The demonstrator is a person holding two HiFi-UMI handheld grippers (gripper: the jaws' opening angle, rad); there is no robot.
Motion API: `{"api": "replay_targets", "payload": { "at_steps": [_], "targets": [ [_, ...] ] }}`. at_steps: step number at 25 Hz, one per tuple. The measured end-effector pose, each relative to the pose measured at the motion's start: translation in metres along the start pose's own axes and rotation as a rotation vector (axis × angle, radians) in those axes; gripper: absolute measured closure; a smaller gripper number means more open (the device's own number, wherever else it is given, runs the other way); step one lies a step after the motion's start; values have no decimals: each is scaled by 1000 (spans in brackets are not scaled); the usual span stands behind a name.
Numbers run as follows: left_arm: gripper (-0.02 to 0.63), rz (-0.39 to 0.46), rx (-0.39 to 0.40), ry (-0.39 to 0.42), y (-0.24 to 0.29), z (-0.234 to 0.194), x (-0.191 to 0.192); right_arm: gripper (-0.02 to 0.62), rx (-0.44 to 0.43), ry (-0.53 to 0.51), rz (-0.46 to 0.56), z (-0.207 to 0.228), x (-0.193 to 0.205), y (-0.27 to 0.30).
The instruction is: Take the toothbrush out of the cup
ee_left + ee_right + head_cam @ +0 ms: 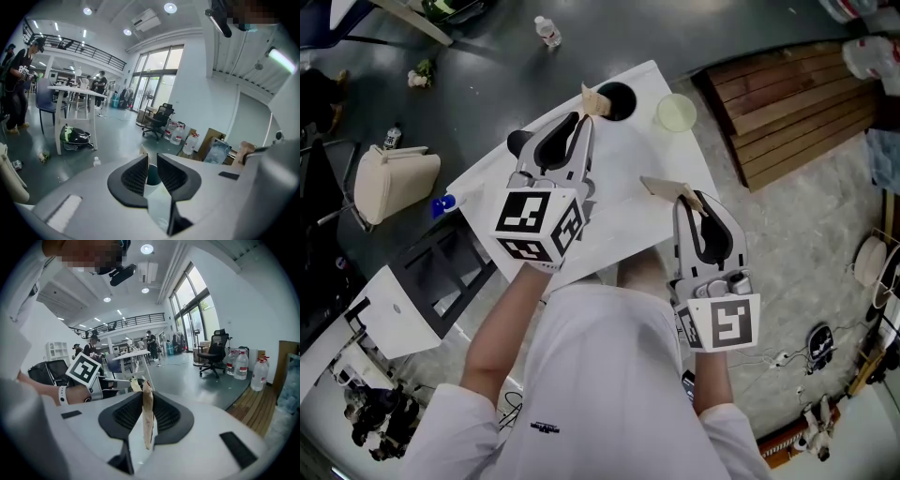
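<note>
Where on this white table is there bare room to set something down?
Bare: the table's middle, between the left hand-held gripper and the right hand-held gripper, nearer than the green round thing. Crowded: the far corner around the black cup.

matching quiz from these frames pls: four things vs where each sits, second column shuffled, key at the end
1 dark cup
2 pale green cup
3 cream handbag
4 tan strip

A floor, left of the table
B clamped in the right gripper
C table's right edge, right of the dark cup
D at the left gripper's tip

Pairs: 1-D, 2-C, 3-A, 4-B
</note>
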State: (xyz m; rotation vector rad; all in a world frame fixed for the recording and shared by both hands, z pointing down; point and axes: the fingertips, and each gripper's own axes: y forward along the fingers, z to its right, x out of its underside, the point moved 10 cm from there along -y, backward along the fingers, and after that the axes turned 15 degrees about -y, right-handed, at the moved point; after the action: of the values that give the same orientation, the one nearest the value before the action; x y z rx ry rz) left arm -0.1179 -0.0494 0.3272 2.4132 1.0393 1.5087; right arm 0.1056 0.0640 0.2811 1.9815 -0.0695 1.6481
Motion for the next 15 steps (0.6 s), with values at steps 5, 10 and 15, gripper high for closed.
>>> {"api": "replay_targets", "payload": {
  "at_steps": [5,10,15],
  "targets": [
    [549,21,8,8,-25,7,-2,534,6,-18,21,-8,-6,-13],
    [553,48,26,12,-55,18,-5,534,5,-46,45,-15,-13,-29],
    [574,68,46,18,-89,28,-6,534,13,-64,70,-26,-23,-43]
  ]
}}
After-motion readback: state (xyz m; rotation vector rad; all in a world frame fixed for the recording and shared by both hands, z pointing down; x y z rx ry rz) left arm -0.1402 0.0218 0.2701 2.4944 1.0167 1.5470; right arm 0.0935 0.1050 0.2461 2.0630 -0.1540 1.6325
